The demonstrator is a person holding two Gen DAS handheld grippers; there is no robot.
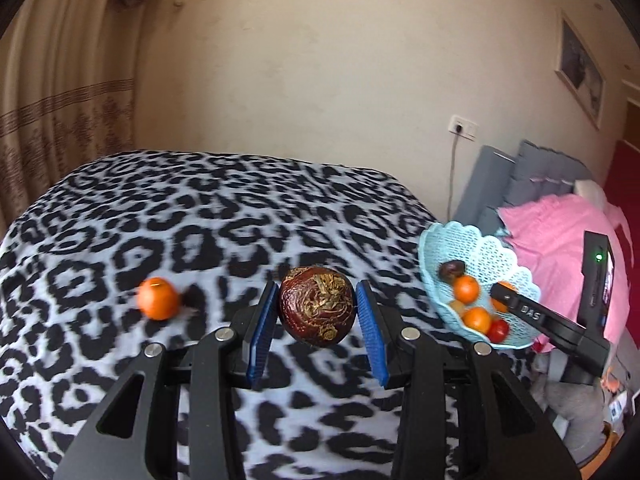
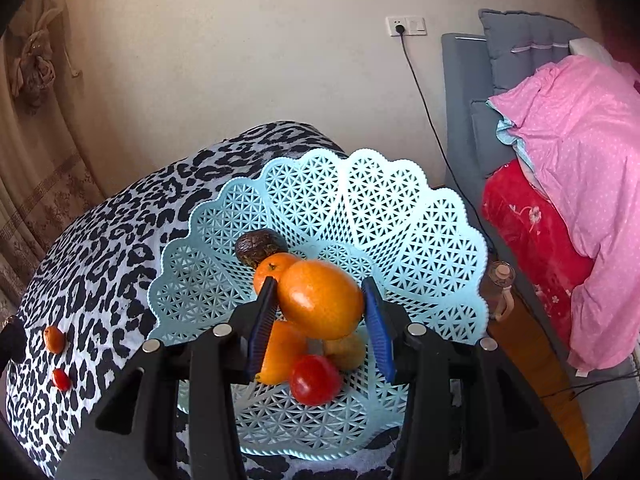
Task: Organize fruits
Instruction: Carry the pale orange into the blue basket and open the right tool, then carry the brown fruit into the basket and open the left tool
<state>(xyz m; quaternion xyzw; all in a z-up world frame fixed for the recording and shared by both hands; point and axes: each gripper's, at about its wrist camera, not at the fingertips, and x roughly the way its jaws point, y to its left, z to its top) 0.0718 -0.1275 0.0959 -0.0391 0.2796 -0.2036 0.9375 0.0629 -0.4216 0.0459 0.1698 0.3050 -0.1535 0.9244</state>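
While the left gripper (image 1: 317,307) clamps a wrinkled dark-brown round fruit (image 1: 317,306) above the leopard-print cloth (image 1: 160,216), bare toward twelve o'clock, the right gripper (image 2: 320,308) grips a smooth orange fruit (image 2: 320,299) over the pale-blue lattice plastic basket (image 2: 420,232), its scalloped rim at the cloth's three o'clock edge.

The basket (image 2: 404,216) is pale blue openwork plastic, matt. The dark fruit (image 1: 317,306) has a glossy, wrinkled, scabbed skin. The large orange fruit (image 2: 320,300) is smooth and shiny. The leopard-print cover (image 1: 200,208) is soft matt cloth. The left tool (image 1: 316,312) has ribbed blue pads (image 1: 370,320) on matt black plastic.
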